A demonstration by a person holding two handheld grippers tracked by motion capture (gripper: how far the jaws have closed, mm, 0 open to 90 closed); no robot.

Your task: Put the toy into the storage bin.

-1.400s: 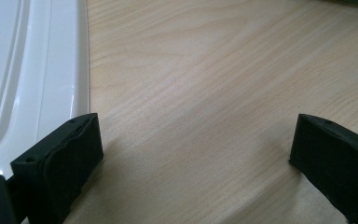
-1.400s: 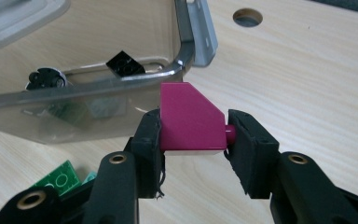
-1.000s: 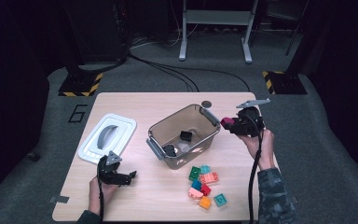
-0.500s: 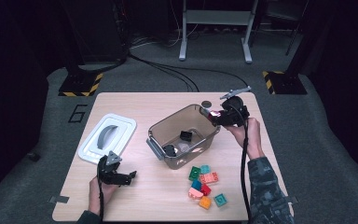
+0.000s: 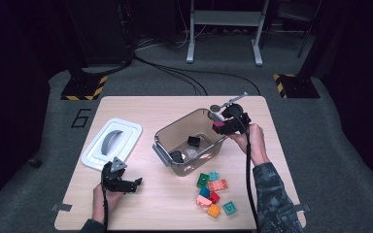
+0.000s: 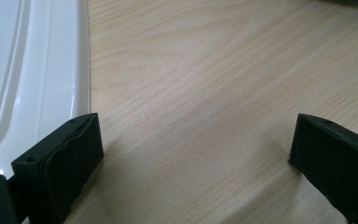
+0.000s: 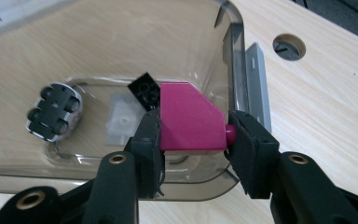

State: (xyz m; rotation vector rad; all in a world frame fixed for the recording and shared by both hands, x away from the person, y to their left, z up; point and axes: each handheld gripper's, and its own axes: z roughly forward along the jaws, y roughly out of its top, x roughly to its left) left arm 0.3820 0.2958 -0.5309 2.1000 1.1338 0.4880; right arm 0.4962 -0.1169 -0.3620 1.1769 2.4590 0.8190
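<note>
Step in hand, as I read it: loading toy bricks into the bin. Right tongs point(image 7: 193, 135) are clamped on a magenta brick point(image 7: 191, 119), one pad on its flat side, the other against a stud. In the high view the right tongs point(image 5: 223, 127) sit over the rim of the clear bin point(image 5: 161, 141) at its 2 o'clock corner, so the brick hangs just inside the wall, above the bin floor, not yet dropped.

Already in the bin: a small black brick point(image 7: 144, 89), a grey-and-black wheeled piece point(image 7: 53, 112) and a clear flat piece point(image 7: 121, 119).

Left tongs point(image 5: 123, 183) are parked low at 7 o'clock on the tabletop point(image 5: 175, 208), spread wide with nothing between them, just beside the white lid point(image 5: 93, 155); the left gripper view shows bare wood between the tips and the lid edge point(image 6: 51, 70) off to one side.

Next move, my call: ease the right tongs a bit further in past the rim, then release so the brick lands clear of the black one. Then go back for the loose pile of bricks point(image 5: 212, 193) at 5 o'clock of the bin.

Writing: a large "6" point(image 5: 80, 118) is marked on the grey floor mat off the tabletop's 10 o'clock corner. No brand or label readable on the bin, lid or bricks.
</note>
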